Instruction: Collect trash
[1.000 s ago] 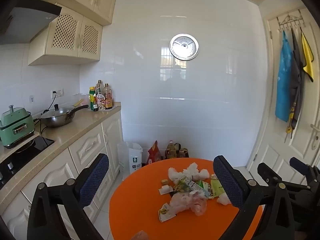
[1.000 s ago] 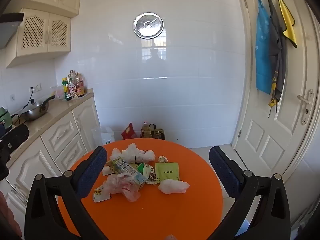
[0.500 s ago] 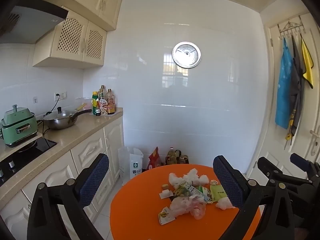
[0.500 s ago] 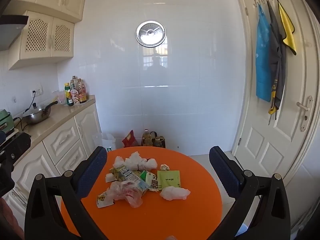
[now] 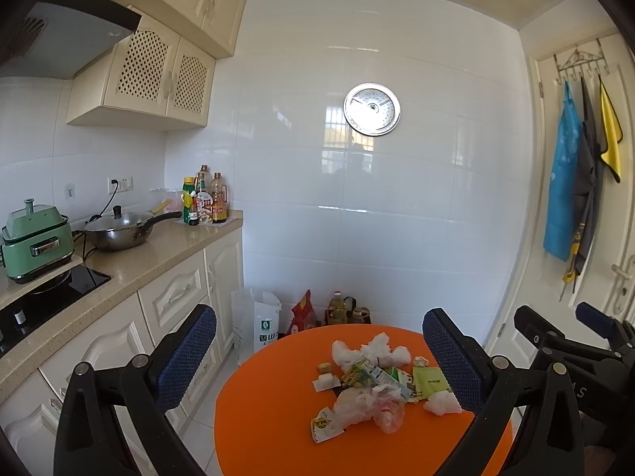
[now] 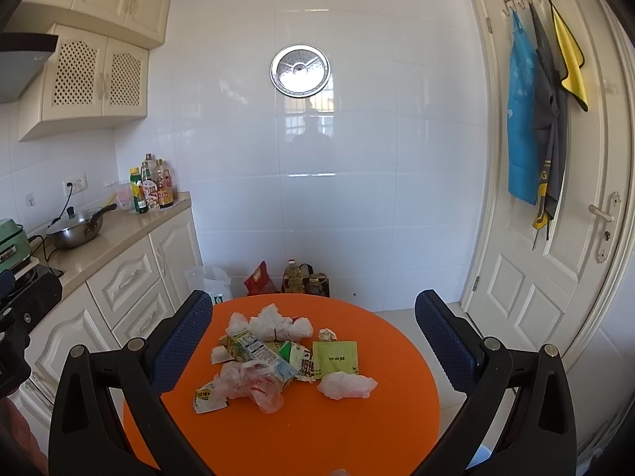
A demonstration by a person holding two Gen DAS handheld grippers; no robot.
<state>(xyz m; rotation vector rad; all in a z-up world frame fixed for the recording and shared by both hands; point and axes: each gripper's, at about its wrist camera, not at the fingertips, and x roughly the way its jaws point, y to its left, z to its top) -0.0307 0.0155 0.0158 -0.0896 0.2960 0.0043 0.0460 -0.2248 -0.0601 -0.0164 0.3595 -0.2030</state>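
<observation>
A pile of trash (image 6: pixel 278 357) lies on a round orange table (image 6: pixel 377 428): crumpled white tissues (image 6: pixel 346 385), a clear plastic bag (image 6: pixel 250 386), a green-and-white carton (image 6: pixel 254 351), a green sachet (image 6: pixel 335 359) and small wrappers. The pile also shows in the left wrist view (image 5: pixel 377 384). My left gripper (image 5: pixel 317 353) is open and empty, held above and short of the table. My right gripper (image 6: pixel 313 337) is open and empty, also above the table's near side. The right gripper's body shows at the right edge of the left wrist view (image 5: pixel 575 357).
A kitchen counter (image 5: pixel 131 261) with a wok (image 5: pixel 119 232), a green cooker (image 5: pixel 35 242) and bottles (image 5: pixel 204 202) runs along the left. A white bag (image 5: pixel 264 327), a red packet and oil bottles (image 6: pixel 301 277) stand on the floor behind the table. A white door (image 6: pixel 555 238) is on the right.
Both grippers have risen and tilted upward, so the table and trash pile sit lower and farther in both views. Both stay open and empty.
</observation>
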